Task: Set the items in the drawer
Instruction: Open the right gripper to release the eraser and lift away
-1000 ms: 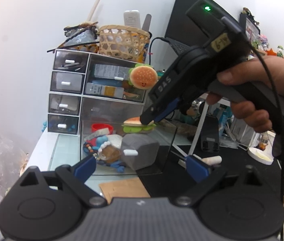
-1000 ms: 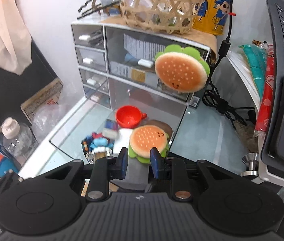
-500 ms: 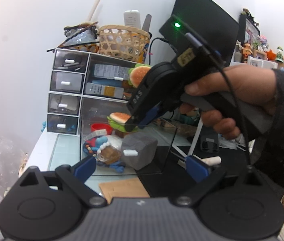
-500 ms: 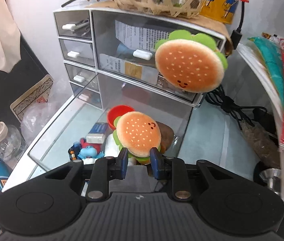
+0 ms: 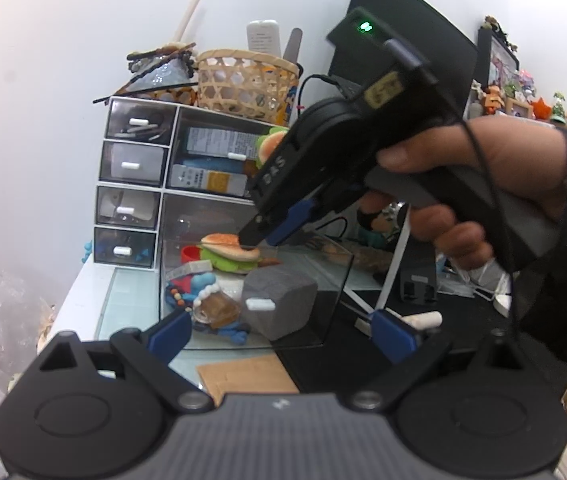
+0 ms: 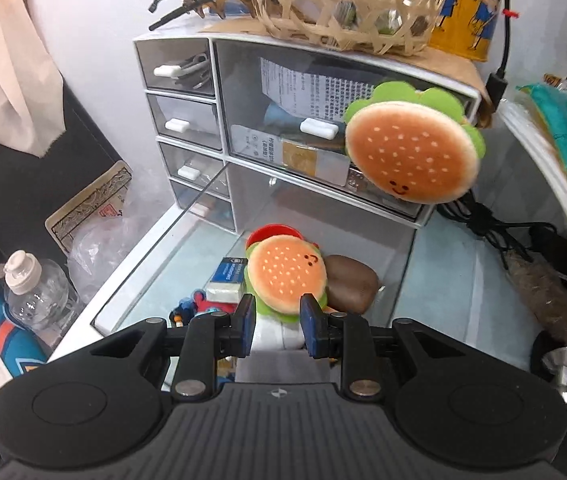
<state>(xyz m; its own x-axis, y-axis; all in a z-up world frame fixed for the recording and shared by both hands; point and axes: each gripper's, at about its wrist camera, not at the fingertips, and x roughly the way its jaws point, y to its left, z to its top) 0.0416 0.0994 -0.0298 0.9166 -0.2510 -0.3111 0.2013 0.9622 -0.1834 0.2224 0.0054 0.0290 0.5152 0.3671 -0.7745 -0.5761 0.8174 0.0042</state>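
there, burger plush (image 6: 286, 280) in right gripper (image 6: 276, 322) over drawer (image 5: 335, 280)

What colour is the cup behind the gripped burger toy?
Red cup, clearest in the right wrist view.

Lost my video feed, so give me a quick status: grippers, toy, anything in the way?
Right gripper shut on small plush hamburger toy, over open clear plastic drawer. Left gripper open, empty. Drawer crowded: grey block, red cup.
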